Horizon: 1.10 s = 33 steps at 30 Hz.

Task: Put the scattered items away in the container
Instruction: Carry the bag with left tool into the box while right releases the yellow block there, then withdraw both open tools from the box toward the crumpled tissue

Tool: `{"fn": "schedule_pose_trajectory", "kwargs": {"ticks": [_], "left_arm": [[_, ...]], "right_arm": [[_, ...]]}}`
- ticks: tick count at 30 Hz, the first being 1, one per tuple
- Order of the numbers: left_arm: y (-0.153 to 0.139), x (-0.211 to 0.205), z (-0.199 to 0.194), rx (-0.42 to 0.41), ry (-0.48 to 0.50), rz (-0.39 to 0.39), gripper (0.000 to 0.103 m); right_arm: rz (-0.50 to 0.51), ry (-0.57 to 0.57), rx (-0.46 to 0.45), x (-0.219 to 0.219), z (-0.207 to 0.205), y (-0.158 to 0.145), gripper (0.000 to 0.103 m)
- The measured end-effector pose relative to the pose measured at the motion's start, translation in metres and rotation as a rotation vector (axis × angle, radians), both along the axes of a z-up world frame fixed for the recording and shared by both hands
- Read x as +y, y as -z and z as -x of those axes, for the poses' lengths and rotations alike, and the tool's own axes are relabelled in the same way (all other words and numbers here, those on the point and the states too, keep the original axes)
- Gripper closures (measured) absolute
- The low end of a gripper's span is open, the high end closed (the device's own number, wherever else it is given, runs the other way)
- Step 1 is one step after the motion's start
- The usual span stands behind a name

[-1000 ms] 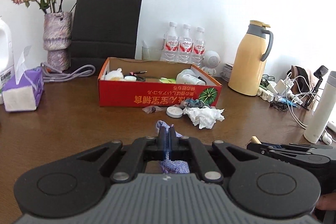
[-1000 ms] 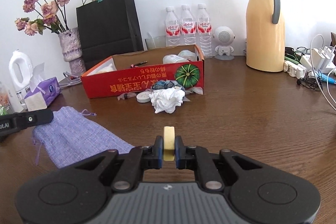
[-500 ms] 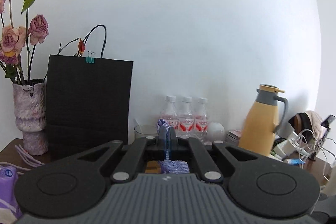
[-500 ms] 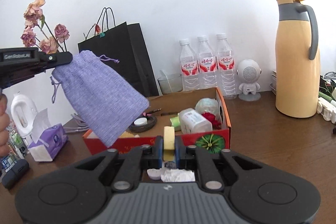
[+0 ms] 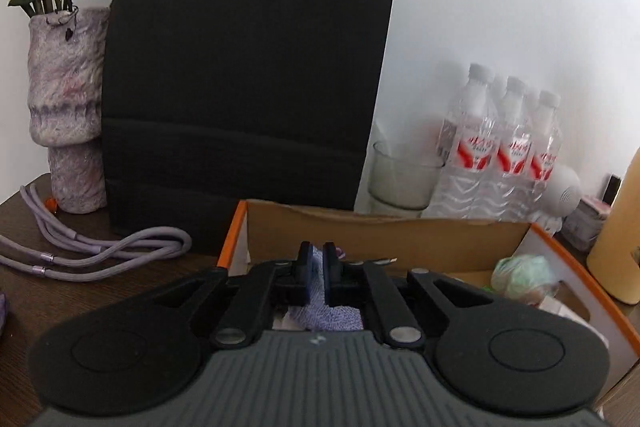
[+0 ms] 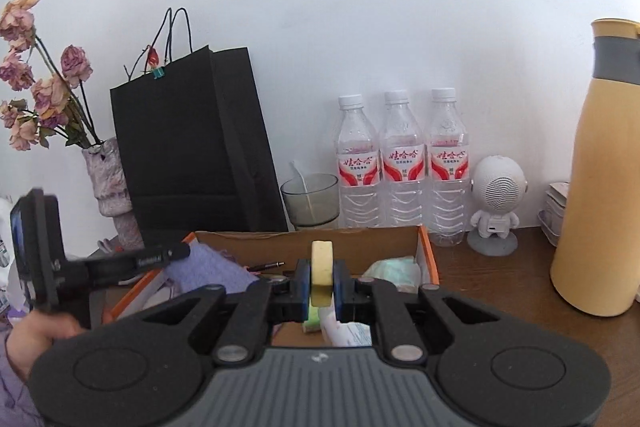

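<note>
Plain white wall (image 6: 320, 7), dark brown wooden table (image 6: 520, 291), soft daylight

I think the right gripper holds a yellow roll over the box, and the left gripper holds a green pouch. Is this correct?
Not quite: the pouch in the left gripper is purple, not green, as the right wrist view shows. The right gripper does hold the yellow roll over the box.

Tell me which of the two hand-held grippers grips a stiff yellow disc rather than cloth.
The right hand-held gripper: it pinches a pale yellow round disc edge-up above the orange-rimmed cardboard box. The left hand-held gripper has the lavender fabric pouch between its fingers.
</note>
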<state>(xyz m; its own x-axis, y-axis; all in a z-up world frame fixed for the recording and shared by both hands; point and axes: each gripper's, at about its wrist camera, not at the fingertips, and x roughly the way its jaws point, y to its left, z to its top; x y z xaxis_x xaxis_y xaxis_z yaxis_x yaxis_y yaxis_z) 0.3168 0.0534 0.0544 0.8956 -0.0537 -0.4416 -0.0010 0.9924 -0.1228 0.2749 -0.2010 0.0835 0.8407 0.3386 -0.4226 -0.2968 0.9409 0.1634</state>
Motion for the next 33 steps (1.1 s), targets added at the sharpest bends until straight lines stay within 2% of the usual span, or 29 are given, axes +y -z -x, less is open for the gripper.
{"fn": "schedule_pose_trajectory", "kwargs": {"ticks": [1, 3, 5, 6, 9, 11, 12, 15, 18, 20, 23, 27, 30, 33], "left_arm": [[0.001, 0.003, -0.001, -0.004, -0.009, 0.016, 0.097], [0.000, 0.008, -0.002, -0.004, 0.004, 0.034, 0.088], [-0.004, 0.009, -0.002, -0.010, 0.010, 0.033, 0.066], [-0.007, 0.008, -0.001, -0.023, 0.018, 0.027, 0.061], [-0.012, 0.007, 0.003, -0.045, 0.052, 0.004, 0.050], [-0.011, 0.006, 0.004, -0.037, 0.061, 0.019, 0.042], [-0.010, 0.006, 0.003, -0.027, 0.070, 0.025, 0.041], [-0.003, 0.003, 0.000, 0.005, 0.061, 0.016, 0.040], [-0.001, 0.001, -0.001, 0.020, 0.066, 0.021, 0.039], [-0.002, -0.002, 0.001, 0.012, 0.072, -0.003, 0.031], [-0.004, -0.005, 0.004, -0.003, 0.081, -0.017, 0.026], [-0.011, -0.010, 0.010, -0.003, 0.086, -0.051, 0.025], [-0.025, -0.014, 0.026, -0.038, 0.096, -0.067, 0.018], [-0.036, -0.018, 0.045, -0.030, 0.105, -0.072, 0.018]], "right_arm": [[0.028, -0.006, 0.026, 0.006, -0.018, 0.002, 0.093], [0.067, -0.033, 0.117, 0.018, -0.060, 0.011, 0.093], [0.087, -0.047, 0.210, 0.027, -0.097, 0.024, 0.093], [0.095, -0.043, 0.240, 0.030, -0.110, 0.029, 0.093], [0.159, -0.004, 0.288, 0.040, -0.143, 0.047, 0.093], [0.193, 0.021, 0.306, 0.042, -0.154, 0.054, 0.093], [0.205, 0.029, 0.308, 0.042, -0.155, 0.056, 0.092], [0.186, 0.046, 0.263, 0.034, -0.140, 0.049, 0.089], [0.105, 0.057, 0.223, 0.020, -0.113, 0.039, 0.076], [0.032, 0.044, 0.192, 0.012, -0.090, 0.032, 0.071], [-0.030, 0.017, 0.154, 0.011, -0.060, 0.030, 0.050], [-0.005, -0.017, 0.169, 0.024, -0.048, 0.032, 0.048], [0.016, -0.023, 0.147, 0.026, -0.034, 0.021, 0.048], [-0.023, -0.015, 0.146, 0.019, -0.016, 0.013, 0.048]]}}
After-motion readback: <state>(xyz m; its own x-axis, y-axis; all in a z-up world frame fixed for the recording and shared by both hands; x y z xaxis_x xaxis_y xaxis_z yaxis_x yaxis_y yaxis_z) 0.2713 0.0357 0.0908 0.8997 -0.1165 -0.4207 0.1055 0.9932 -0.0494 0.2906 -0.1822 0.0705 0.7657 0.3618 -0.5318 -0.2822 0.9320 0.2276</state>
